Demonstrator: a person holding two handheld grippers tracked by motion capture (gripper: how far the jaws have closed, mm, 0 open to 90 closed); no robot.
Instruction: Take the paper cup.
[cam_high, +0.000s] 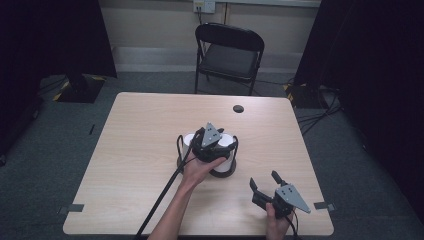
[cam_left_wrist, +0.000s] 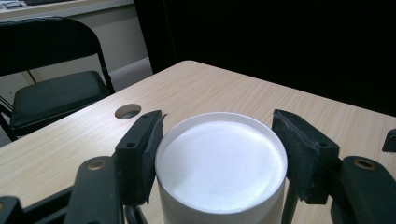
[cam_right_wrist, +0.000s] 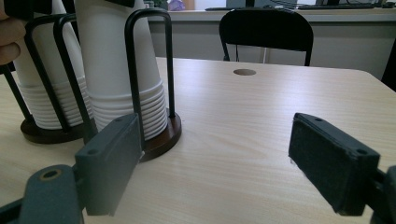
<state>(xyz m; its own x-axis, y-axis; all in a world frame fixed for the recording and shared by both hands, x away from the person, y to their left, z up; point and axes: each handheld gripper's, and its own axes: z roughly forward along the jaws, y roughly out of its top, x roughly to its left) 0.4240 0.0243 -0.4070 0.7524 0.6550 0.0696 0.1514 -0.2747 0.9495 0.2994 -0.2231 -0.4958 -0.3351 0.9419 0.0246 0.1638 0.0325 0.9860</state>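
Two stacks of upturned white paper cups stand in a black wire holder (cam_high: 222, 172) at mid-table: a left stack (cam_high: 189, 140) and a right stack (cam_high: 229, 141). My left gripper (cam_high: 212, 145) reaches down over the right stack. In the left gripper view its pads (cam_left_wrist: 140, 154) press both sides of the top cup (cam_left_wrist: 219, 168), so this gripper (cam_left_wrist: 217, 128) is shut on it. My right gripper (cam_high: 264, 179) rests near the front right of the table, open with nothing between its fingers. In the right gripper view it (cam_right_wrist: 215, 140) faces the right stack (cam_right_wrist: 119, 70) and the left stack (cam_right_wrist: 46, 84).
A round cable hole (cam_high: 238, 108) sits near the table's far edge. A black folding chair (cam_high: 230, 50) stands behind the table. The left gripper's cable (cam_high: 162, 197) trails to the front edge. Dark curtains hang on both sides.
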